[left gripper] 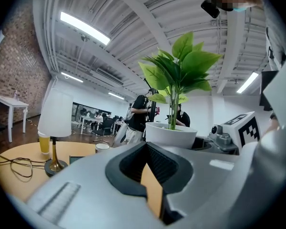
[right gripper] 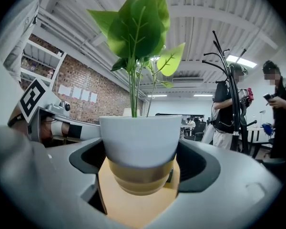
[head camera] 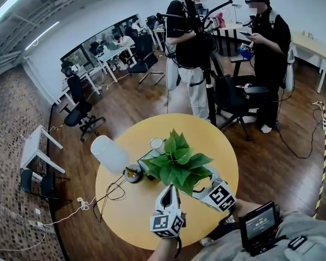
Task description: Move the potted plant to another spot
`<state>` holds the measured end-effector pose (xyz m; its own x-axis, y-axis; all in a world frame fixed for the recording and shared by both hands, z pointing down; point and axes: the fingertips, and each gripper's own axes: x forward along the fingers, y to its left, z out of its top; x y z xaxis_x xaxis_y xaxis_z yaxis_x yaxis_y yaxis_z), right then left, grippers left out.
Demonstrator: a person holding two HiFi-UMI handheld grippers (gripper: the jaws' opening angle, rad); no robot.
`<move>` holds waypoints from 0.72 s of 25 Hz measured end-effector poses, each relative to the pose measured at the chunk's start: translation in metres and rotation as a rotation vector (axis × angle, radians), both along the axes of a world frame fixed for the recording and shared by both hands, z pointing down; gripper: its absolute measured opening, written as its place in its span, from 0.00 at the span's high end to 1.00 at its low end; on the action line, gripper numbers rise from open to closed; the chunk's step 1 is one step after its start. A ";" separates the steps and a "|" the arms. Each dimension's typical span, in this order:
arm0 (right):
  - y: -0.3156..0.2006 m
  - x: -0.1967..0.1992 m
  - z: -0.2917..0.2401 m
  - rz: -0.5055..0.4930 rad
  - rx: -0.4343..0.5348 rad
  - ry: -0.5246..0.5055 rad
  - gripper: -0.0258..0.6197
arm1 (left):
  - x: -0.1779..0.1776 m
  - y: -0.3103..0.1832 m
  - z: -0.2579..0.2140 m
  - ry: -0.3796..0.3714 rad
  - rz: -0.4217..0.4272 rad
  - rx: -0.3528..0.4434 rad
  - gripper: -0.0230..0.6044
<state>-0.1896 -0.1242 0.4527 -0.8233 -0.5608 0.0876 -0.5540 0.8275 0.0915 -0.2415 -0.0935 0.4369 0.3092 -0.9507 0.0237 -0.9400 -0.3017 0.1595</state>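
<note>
The potted plant, green leaves in a white pot with a gold lower part, stands near the middle of the round yellow table. In the right gripper view the pot fills the space between the jaws, and my right gripper is shut on it, pads against both sides. From the head view the right gripper comes in from the plant's right. My left gripper sits just in front of the plant, shut and empty. Its own view has the left gripper in the foreground and the pot beyond and to the right.
A lamp with a white shade and a cup stand left of and behind the plant, with a dark cable trailing across the table. Two people and a chair are beyond the table's far edge.
</note>
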 end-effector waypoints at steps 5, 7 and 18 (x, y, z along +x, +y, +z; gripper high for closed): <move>-0.006 0.030 0.000 0.008 -0.010 -0.004 0.23 | 0.031 -0.008 -0.001 -0.012 0.015 -0.012 0.96; -0.013 0.042 0.004 0.004 -0.005 -0.005 0.23 | 0.043 -0.016 0.002 -0.020 0.010 -0.010 0.96; -0.071 0.126 0.020 -0.084 -0.040 -0.004 0.23 | 0.126 -0.070 0.014 -0.033 -0.089 -0.050 0.96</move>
